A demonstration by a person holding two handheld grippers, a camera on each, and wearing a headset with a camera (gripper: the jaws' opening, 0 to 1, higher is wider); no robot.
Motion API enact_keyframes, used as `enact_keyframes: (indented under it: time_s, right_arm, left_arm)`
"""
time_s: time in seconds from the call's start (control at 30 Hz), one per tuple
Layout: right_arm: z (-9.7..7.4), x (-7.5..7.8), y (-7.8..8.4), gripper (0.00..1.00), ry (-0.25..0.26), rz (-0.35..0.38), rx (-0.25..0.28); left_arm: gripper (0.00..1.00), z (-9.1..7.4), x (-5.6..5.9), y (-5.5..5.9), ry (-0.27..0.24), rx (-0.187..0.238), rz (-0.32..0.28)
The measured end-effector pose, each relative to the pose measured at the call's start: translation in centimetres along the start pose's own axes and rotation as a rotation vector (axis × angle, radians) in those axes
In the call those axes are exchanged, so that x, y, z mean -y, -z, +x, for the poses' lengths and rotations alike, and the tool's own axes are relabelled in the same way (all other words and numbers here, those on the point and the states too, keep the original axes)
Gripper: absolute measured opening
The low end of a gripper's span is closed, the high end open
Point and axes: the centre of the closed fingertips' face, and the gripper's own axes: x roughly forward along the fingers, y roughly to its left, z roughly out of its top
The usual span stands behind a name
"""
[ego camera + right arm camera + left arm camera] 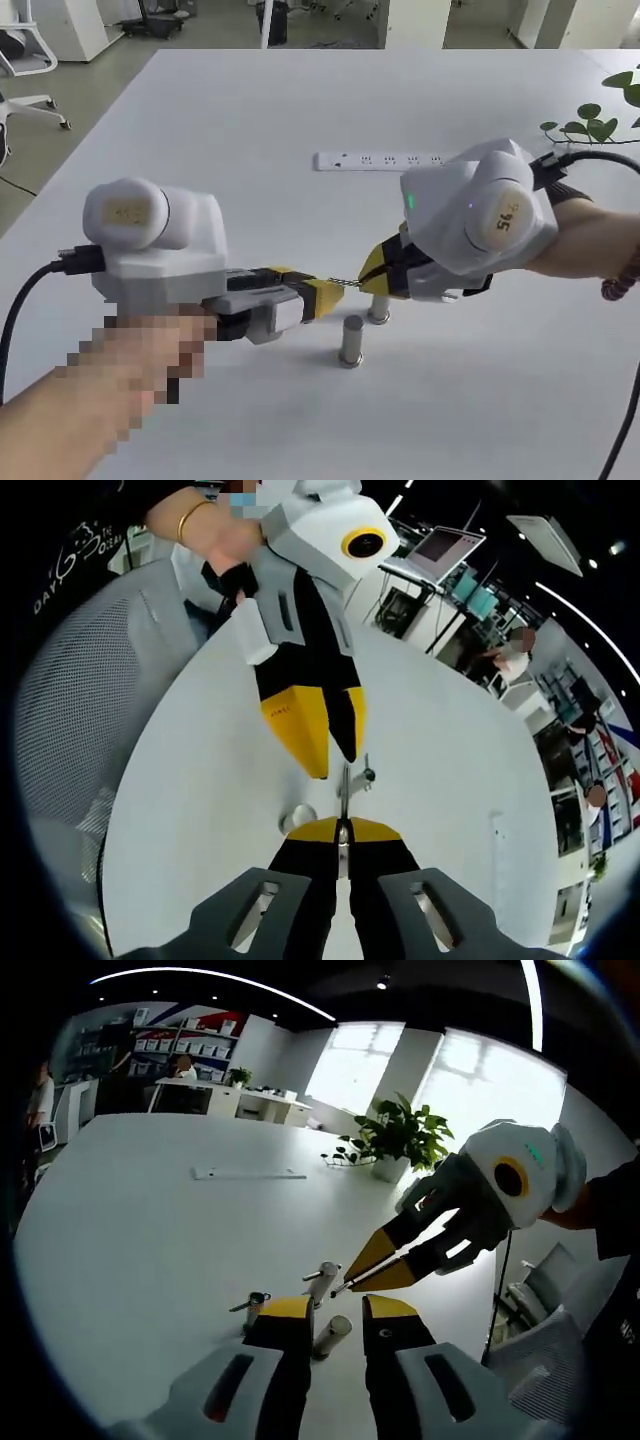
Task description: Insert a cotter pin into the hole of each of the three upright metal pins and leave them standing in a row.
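The left gripper [322, 296] reaches in level from the left with its yellow-tipped jaws parted (the gap is plain in its own view). The right gripper [373, 272] faces it, tips nearly meeting, and appears clamped on a thin cotter pin [343, 780]. The right forearm [590, 240] is bare.

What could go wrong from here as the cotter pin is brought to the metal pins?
The right gripper pinches the thin cotter pin by one end only, so it may twist or slip. The open left gripper hovers close over an upright metal pin, and a nudge could topple it.
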Motion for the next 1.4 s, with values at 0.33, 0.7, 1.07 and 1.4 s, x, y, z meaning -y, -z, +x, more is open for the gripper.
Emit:
enact_keyframes:
  time_s: [0.33,0.7,1.07,1.4]
  right_arm:
    - [-0.2,-0.2,-0.5,0.0,0.0,-0.052,-0.001]
    - [-0.6,-0.5,-1.5,0.0,0.001,-0.073,0.027]
    - [-0.6,-0.6,-1.3,0.0,-0.005,-0.035,0.029]
    - [-1.0,-0.4,-1.4,0.0,-0.022,0.168,0.104]
  left_arm:
    - [0.1,0.3,0.6,0.0,0.034,0.007,-0.048]
    - [0.02,0.6,1.2,-0.2,0.068,0.006,-0.081]
    - [0.01,0.7,1.2,0.0,0.073,0.003,-0.079]
    - [0.0,0.5,1.1,-0.4,0.07,0.019,-0.007]
